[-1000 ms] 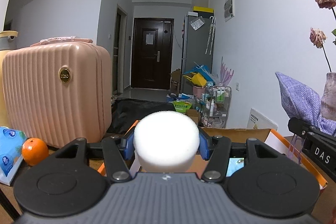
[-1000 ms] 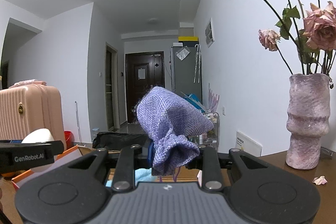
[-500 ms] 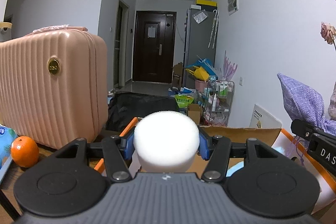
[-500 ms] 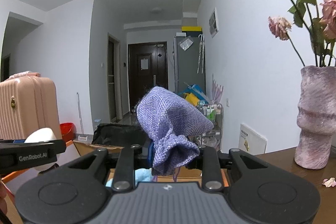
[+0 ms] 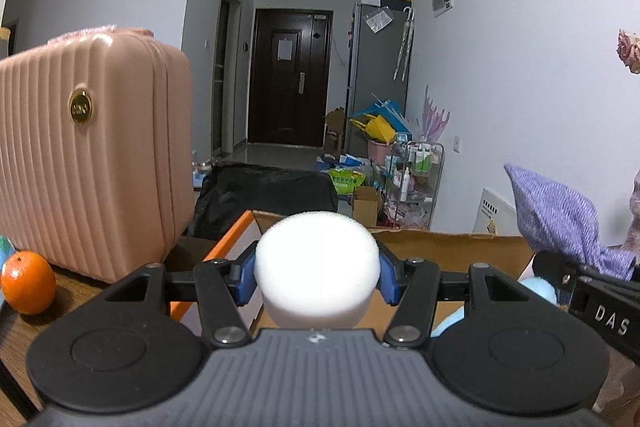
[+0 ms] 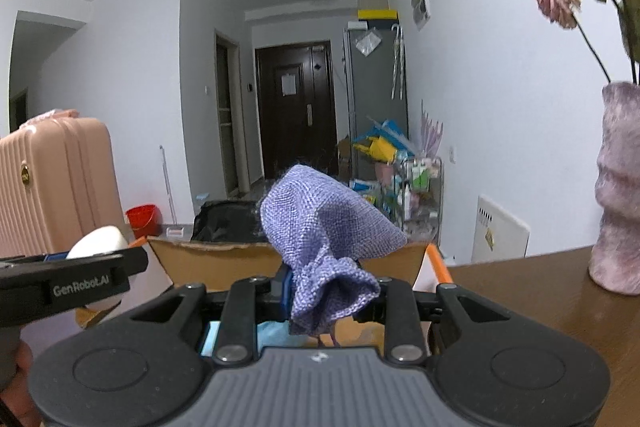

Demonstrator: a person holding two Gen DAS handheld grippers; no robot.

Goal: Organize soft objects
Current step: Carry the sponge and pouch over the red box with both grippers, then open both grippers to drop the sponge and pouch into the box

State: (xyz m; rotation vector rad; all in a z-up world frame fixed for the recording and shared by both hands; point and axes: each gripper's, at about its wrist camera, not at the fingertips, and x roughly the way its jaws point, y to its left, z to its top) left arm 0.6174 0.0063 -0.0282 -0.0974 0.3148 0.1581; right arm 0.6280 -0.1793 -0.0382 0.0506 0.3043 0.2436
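- White foam ball: clamped betw. the 2 blue pads of the left gripper, held over near-left part of cardboard box.
- Purple woven pouch: right gripper closed on its gathered neck, above same box.
- Pink suitcase & orange at left.
- Vase at far right on wooden table.

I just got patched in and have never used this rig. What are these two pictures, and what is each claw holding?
No robot arm here: a person holds one two-finger gripper per hand, each with a fisheye camera looking along its fingers. In the left wrist view, the left gripper is shut on a white sponge. In the right wrist view, the right gripper is shut on a purple pouch. Both are at an open cardboard box on a wooden table. A pink suitcase, orange and vase stand nearby.
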